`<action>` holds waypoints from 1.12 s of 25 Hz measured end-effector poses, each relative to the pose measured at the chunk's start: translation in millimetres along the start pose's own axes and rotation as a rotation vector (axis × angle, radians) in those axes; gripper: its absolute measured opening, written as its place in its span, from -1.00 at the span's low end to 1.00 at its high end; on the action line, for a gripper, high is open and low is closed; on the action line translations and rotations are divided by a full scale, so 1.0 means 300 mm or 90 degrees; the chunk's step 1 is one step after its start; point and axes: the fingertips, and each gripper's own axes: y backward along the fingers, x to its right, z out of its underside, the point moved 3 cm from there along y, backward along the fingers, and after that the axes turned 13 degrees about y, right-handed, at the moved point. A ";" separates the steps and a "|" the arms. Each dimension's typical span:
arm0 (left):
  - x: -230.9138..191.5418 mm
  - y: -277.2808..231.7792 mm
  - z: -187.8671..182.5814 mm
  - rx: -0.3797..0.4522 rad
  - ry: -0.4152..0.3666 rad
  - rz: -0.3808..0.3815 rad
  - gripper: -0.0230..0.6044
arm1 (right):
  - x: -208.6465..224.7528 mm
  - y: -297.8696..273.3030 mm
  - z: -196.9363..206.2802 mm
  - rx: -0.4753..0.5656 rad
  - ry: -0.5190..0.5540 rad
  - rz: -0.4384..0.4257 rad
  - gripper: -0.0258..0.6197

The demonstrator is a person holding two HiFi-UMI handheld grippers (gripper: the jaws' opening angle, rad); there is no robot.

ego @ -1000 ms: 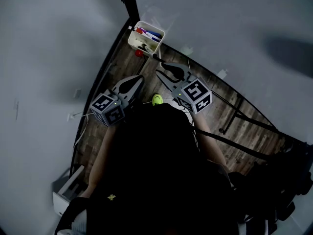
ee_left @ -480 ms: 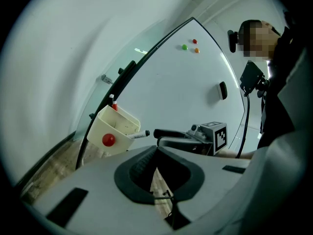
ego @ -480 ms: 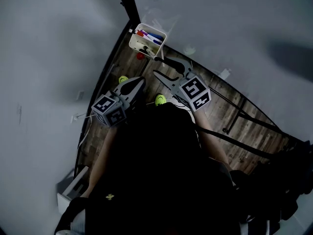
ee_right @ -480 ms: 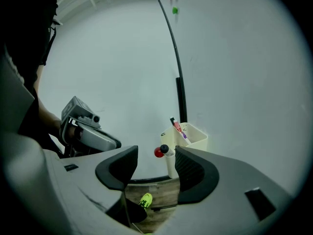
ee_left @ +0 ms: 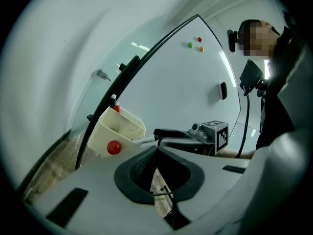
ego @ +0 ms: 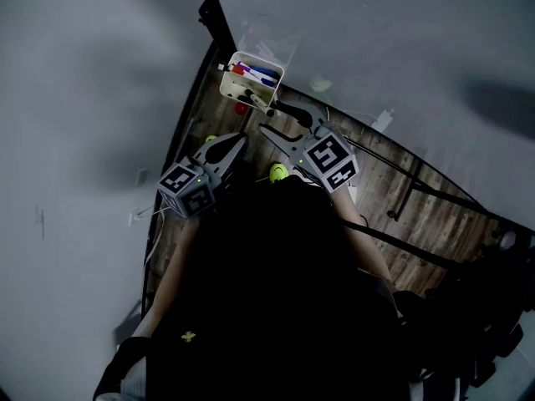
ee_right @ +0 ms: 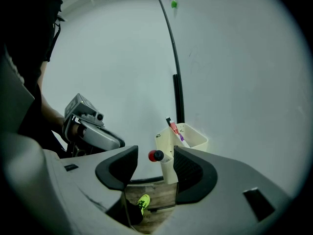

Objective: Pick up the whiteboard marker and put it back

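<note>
Right tongs (ee_right: 155,155) stand wide apart, empty. The whiteboard marker (ee_right: 165,158) pokes out of a cream holder (ee_right: 195,141) on the whiteboard (ee_right: 234,82), just ahead of them. Left tongs (ee_left: 156,150) are closed, holding nothing.

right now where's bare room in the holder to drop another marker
Looks bare: the holder's part between the upright markers and its far rim. Crowded: its front, where a black-capped marker juts out toward the open right gripper.
</note>
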 end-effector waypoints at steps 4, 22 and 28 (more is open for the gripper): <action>-0.019 -0.020 -0.024 -0.019 -0.001 0.015 -0.86 | 0.009 -0.023 0.002 -0.015 0.004 0.011 -0.26; -0.053 -0.026 -0.038 -0.010 0.016 0.018 -0.86 | 0.016 -0.065 0.018 -0.056 0.041 0.000 -0.41; -0.052 -0.006 -0.041 -0.003 0.020 0.012 -0.86 | 0.011 -0.080 0.021 -0.065 0.053 -0.007 -0.49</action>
